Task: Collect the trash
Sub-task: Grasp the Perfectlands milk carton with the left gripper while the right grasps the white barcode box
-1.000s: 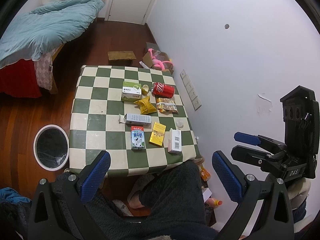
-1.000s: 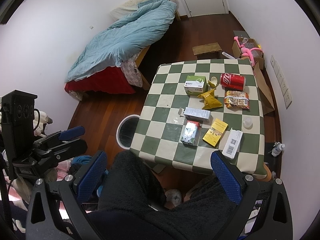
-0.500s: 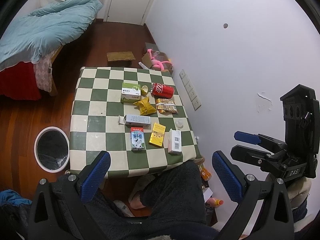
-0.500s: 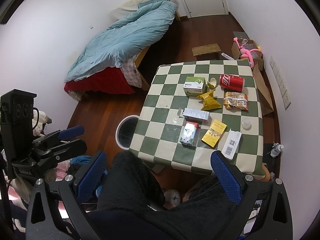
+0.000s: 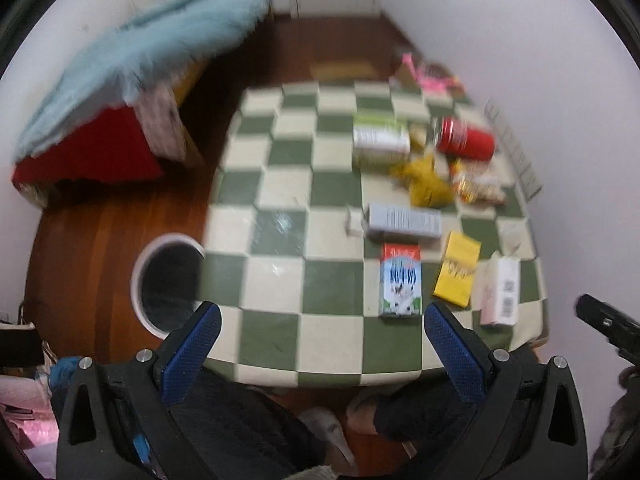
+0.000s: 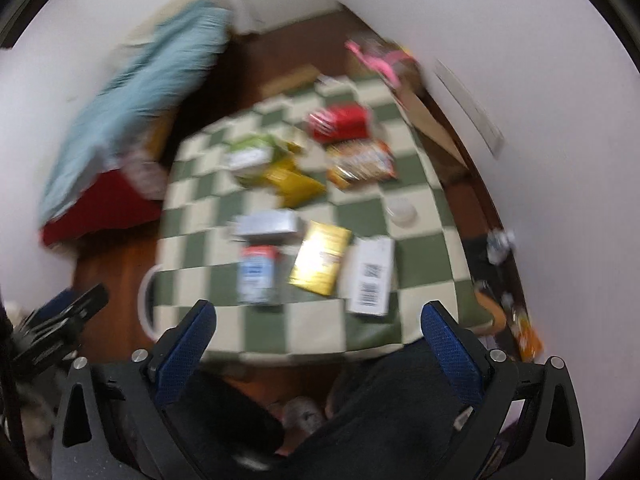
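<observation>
Trash lies on a green-and-cream checkered table (image 5: 280,264): a blue milk carton (image 5: 400,280), a yellow box (image 5: 458,274), a white box (image 5: 500,288), a grey carton (image 5: 402,222), a yellow wrapper (image 5: 424,182), a red can (image 5: 466,140), a green-white box (image 5: 380,142) and a snack bag (image 5: 478,188). A white-rimmed bin (image 5: 168,280) stands on the floor left of the table. My left gripper (image 5: 320,344) is open and empty above the table's near edge. My right gripper (image 6: 318,342) is open and empty there too. Both views are blurred.
A bed with a blue duvet (image 5: 152,44) stands at the far left. White walls close the right side, with a pink toy (image 5: 430,76) beyond the table. My dark-clad legs (image 5: 248,428) are below the grippers. A small white cup (image 6: 403,213) sits near the table's right edge.
Both grippers have moved forward and down toward the table, so it looms larger. The left one has swung left, bringing the bin closer to centre. Both stay open.
</observation>
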A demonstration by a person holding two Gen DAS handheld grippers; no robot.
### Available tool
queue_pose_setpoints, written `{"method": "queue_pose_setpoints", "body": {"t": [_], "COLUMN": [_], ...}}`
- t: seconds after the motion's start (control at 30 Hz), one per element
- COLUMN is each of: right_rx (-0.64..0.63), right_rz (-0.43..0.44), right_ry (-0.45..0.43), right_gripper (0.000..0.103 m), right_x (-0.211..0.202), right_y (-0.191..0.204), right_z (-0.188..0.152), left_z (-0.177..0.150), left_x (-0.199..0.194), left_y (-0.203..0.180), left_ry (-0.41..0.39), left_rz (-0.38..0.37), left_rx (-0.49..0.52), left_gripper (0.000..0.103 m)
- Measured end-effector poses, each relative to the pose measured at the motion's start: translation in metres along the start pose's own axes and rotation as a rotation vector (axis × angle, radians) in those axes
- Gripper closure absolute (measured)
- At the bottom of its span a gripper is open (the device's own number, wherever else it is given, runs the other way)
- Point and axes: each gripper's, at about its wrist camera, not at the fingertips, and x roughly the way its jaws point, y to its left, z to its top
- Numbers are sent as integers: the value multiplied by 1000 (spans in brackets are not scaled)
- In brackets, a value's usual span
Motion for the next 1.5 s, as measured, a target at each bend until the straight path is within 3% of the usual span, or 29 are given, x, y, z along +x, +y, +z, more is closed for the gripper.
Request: {"method": "queue_pose_setpoints", "body": {"t": [0.07,0.27,0.33,0.4,0.43,0.5,0.57,0.7,0.77,0.83,0.9,1.2,1.5], "right_rx": [60,130,140,145,147,140,126,131,135,124,111,63,-14], "right_rz": [-17,-97,-101,-111,-118,-131,-172,-178,-165,-170,-183,-224,-126], "right_ry": [53,134,160,173,182,171,163,175,182,190,190,169,82], "right_gripper": [14,19,21,32,43,52,53,52,52,51,51,55,55], "right_x": [44,129,149,167,172,174,172,168,169,174,176,177,134], "right_y": [-18,-44,-48,-51,-52,-56,-58,-73,-76,-71,-69,-59,-17], "right_z": [5,-2,0,-1,-2,-3,-2,0,0,1,-1,-5,-15], "left_z": [1,5,5,7,9,11,13,15,15,14,15,1,-6], "left_x": [41,116,129,139,143,146,148,154,155,154,156,143,50], "left_y": [-11,-45,-54,-61,-66,-72,-79,-89,-91,-92,-95,-73,-39], "left_ry": [81,258,281,290,297,296,291,311,315,318,300,214,10], "left_rz": [-10,-49,-54,-65,-72,-87,-89,-78,-70,-60,-44,-8,3], "left_rx": [4,13,20,26,29,37,55,85,92,102,114,109,93], "left_gripper": [0,1,3,3,3,4,6,24,27,49,56,57,57]}}
